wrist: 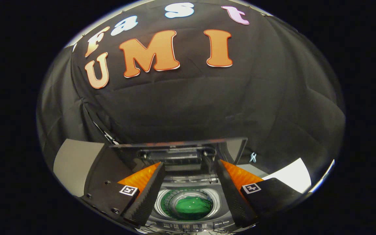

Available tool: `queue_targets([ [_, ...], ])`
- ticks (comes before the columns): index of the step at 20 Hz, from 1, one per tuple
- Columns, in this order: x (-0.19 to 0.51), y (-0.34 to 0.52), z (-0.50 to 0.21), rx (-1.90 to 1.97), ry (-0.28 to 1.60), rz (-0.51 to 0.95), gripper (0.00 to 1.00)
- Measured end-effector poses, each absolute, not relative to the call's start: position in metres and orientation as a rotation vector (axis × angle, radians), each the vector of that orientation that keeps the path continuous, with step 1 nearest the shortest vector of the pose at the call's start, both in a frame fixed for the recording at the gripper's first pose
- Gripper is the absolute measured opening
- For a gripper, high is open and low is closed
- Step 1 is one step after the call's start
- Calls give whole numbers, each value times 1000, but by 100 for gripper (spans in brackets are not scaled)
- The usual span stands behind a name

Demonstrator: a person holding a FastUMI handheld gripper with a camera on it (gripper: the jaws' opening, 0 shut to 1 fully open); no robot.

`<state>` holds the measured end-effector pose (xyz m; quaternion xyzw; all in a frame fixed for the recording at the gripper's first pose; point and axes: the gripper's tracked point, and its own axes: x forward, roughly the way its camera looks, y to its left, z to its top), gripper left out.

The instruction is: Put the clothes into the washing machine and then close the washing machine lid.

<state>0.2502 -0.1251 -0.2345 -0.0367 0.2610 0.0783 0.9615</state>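
While the gripper [189, 195] hung with fingers spread wide and empty, the crumpled green clothes [193, 206] lay inside the round white washing machine drum [159, 203], between the fingers, under the upright dark lid [178, 153].

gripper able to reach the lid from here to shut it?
Probably yes. The gripper has its jaws open and empty, the lid stands raised just beyond them, and nothing sits between. The green garment already lies in the drum below.

Looking like a staged recording booth: black cloth wall [188, 104] hanging behind a top-loading washing machine [188, 182].
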Motion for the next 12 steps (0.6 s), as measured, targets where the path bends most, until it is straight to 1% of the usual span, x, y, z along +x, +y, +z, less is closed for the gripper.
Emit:
queue_targets([
  [2,273,-114,-230,-86,518,167,100],
  [9,344,-96,-257,-130,537,183,100],
  [12,355,-94,-277,-137,591,187,100],
])
